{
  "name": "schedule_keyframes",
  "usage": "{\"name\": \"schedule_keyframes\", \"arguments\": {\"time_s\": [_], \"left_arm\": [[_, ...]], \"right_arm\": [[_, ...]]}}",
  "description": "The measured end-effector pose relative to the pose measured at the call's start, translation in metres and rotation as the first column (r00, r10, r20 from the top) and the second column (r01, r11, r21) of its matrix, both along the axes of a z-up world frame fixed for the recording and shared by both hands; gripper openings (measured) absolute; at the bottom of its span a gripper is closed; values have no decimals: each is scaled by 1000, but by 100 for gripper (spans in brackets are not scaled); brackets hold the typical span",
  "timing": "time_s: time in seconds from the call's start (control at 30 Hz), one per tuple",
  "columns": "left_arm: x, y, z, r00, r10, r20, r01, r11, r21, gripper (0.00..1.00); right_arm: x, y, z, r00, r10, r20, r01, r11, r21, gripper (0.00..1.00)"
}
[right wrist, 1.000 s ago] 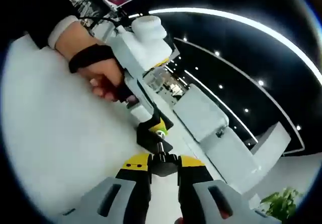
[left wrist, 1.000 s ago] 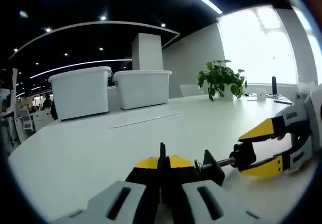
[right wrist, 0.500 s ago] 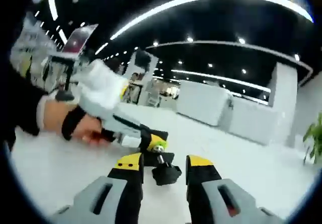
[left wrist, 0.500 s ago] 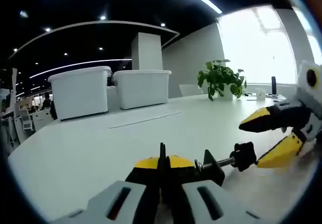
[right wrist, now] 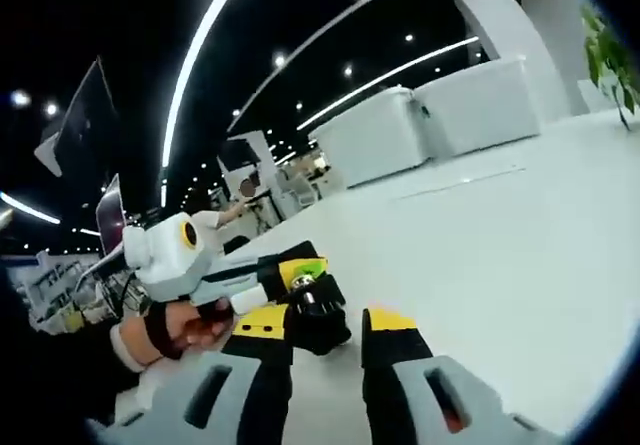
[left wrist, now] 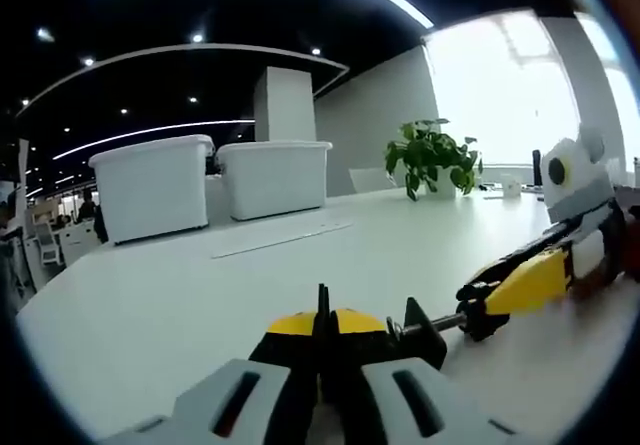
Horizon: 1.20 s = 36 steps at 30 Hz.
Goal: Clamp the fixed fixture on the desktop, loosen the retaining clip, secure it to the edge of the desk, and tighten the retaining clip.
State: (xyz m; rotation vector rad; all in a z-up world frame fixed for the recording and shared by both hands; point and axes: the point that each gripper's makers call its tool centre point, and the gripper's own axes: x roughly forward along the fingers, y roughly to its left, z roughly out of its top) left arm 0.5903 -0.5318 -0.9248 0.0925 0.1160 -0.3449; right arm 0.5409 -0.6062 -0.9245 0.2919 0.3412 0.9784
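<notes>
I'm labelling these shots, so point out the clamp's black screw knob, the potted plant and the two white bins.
black screw knob [right wrist: 318, 317], right gripper view, its round head.
potted plant [left wrist: 432, 153], left gripper view, its leaves.
white bins [left wrist: 152, 187], left gripper view, the nearer bin's front wall.

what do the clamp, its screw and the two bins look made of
Clamp: matte black with sharp edges, probably painted metal, possibly plastic. Its screw: bare metal by its grey shine, ending in a black knob, likely plastic, with the right gripper around it. The two bins: white, smooth, slightly translucent with rolled rims, likely moulded plastic.
</notes>
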Motion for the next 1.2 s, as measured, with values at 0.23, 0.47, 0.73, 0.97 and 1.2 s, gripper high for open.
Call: {"name": "schedule_keyframes", "arguments": {"time_s": [0.23, 0.47, 0.73, 0.97, 1.2], "left_arm": [[-1, -1, 0, 1000, -4, 3, 4, 1000, 8, 4], [0, 0, 0, 1000, -2, 3, 2, 1000, 9, 4], [0, 4, -1, 1000, 12, -2, -12, 1000, -3, 4], [0, 5, -1, 1000, 17, -5, -17, 1000, -10, 4], [0, 5, -2, 1000, 19, -7, -19, 1000, -6, 4]], "right_arm": [[-5, 1, 0, 1000, -13, -25, 13, 1000, -2, 18], [-8, 4, 4, 986, 5, 164, 14, 993, -115, 17], [-18, 16, 9, 778, 153, 609, 142, 902, -408, 17], [-20, 21, 7, 561, 311, 767, 268, 808, -524, 17], [-20, 22, 6, 467, 378, 799, 326, 767, -553, 17]]}}
